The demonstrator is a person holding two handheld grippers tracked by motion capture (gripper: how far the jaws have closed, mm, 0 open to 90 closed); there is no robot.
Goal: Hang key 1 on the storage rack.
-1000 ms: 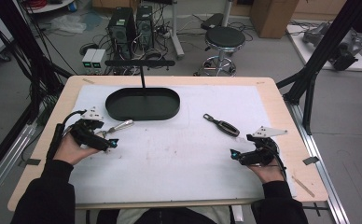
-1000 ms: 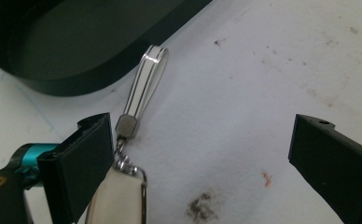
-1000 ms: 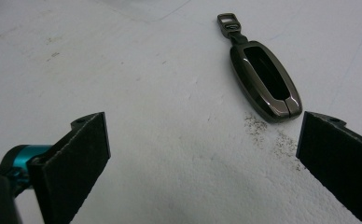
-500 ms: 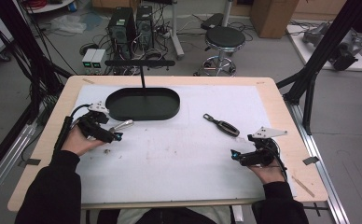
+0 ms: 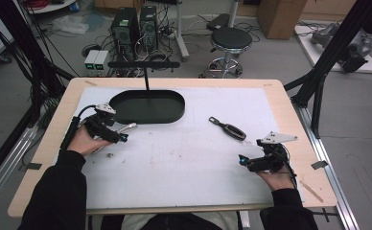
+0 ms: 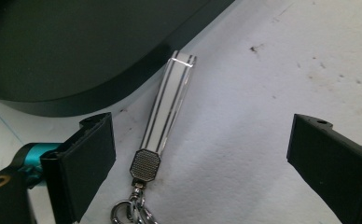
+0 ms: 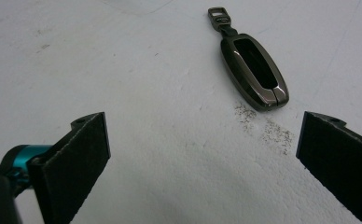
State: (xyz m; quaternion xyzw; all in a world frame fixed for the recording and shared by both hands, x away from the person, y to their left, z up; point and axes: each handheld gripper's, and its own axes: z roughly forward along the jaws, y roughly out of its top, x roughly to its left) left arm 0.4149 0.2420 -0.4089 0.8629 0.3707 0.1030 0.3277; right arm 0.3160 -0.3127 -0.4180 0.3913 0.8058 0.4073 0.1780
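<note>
A silver key fob (image 6: 170, 107) with a metal ring lies flat on the white mat beside the black oval tray (image 6: 67, 51). My left gripper (image 6: 202, 158) is open, and the fob lies between its jaws, nearer the left one. From above, the left gripper (image 5: 114, 132) sits just left of the tray (image 5: 174, 115) with the silver fob (image 5: 126, 128) at its tip. A dark car-key case (image 7: 256, 70) lies ahead of my open right gripper (image 7: 202, 158), apart from both jaws. In the high view the right gripper (image 5: 246, 162) rests below that case (image 5: 229, 128).
A black post with a crossbar (image 5: 145, 67) rises behind the tray. The white mat (image 5: 184, 163) covers most of the wooden table (image 5: 289, 100). Dark specks (image 7: 268, 128) mark the mat near the key case. Stool, computers and cables stand on the floor beyond.
My left hand and gripper have moved up and right toward the tray, closing in around the silver fob. The right gripper has stayed still.
</note>
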